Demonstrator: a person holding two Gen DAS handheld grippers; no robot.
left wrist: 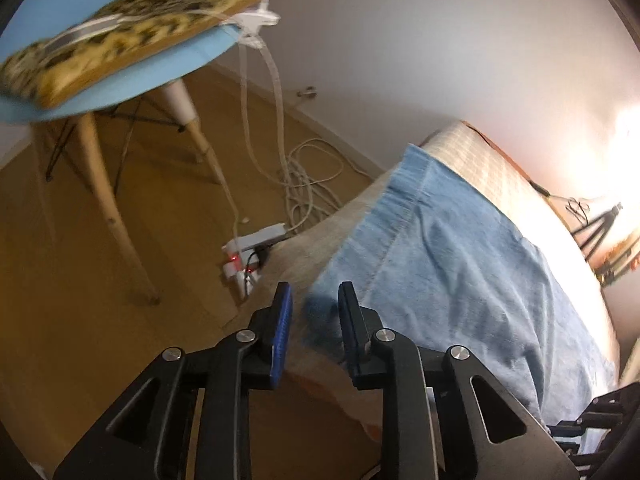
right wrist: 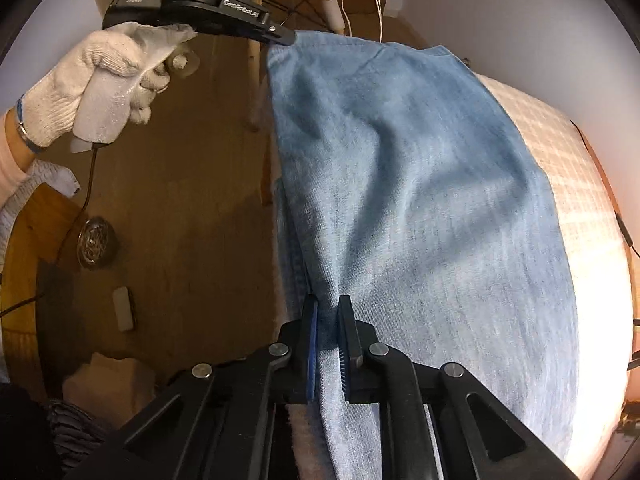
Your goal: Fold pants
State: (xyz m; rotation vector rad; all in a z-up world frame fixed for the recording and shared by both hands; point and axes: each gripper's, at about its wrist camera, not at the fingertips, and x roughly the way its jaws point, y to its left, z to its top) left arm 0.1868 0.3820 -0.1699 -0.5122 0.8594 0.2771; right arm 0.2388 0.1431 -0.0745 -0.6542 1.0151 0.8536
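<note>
Light blue denim pants (right wrist: 420,200) lie along a pale checked bed (right wrist: 560,184), near its left edge. My right gripper (right wrist: 328,316) has its jaws narrowly apart around a raised fold of the denim at the near edge. My left gripper (left wrist: 314,300) is open, its fingers straddling the corner of the pants (left wrist: 440,240) at the bed's edge. In the right wrist view the left gripper (right wrist: 280,38), held by a white-gloved hand (right wrist: 100,80), touches the far corner of the pants.
A blue chair (left wrist: 120,80) with wooden legs and a leopard-print cushion (left wrist: 120,36) stands on the wood floor left of the bed. White cables and a power strip (left wrist: 256,244) lie on the floor. A small tripod (left wrist: 600,224) stands by the lit wall.
</note>
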